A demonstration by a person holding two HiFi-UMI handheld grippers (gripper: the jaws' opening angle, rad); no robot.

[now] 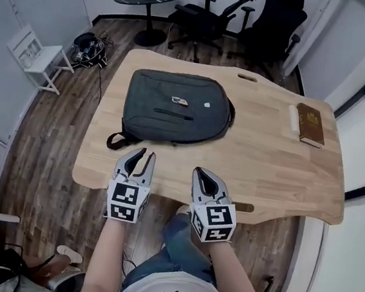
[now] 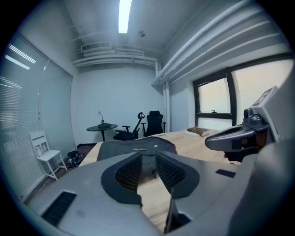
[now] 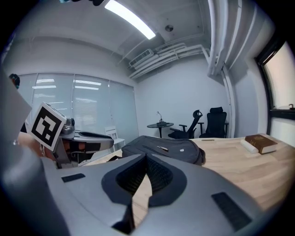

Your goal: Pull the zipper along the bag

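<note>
My left claw (image 1: 144, 151) is released: its two pads stand a little apart with only bare wood showing between them. My right claw (image 1: 203, 173) is clenched, tips together on nothing. Both hang over the near edge of the bench (image 1: 266, 166), side by side and apart from each other.

The bag (image 1: 174, 107), grey and lying flat, sits on the left half of the bench, beyond my claws, which do not touch it. A dark zipper (image 1: 163, 113) line runs across its front. Above that lie a small tag (image 1: 180, 100) and a pale patch (image 1: 207, 104); whatever they say is too small to read. The gold mark on the brown book (image 1: 310, 124) at the far right cannot be read either. The marker cubes (image 1: 126, 201) on my claws carry black-and-white squares, no words.

A loop of strap (image 1: 118, 140) reaches to the bench's near left edge. Bare wood lies open between bag and book, and in the strip between bag and claws.
</note>
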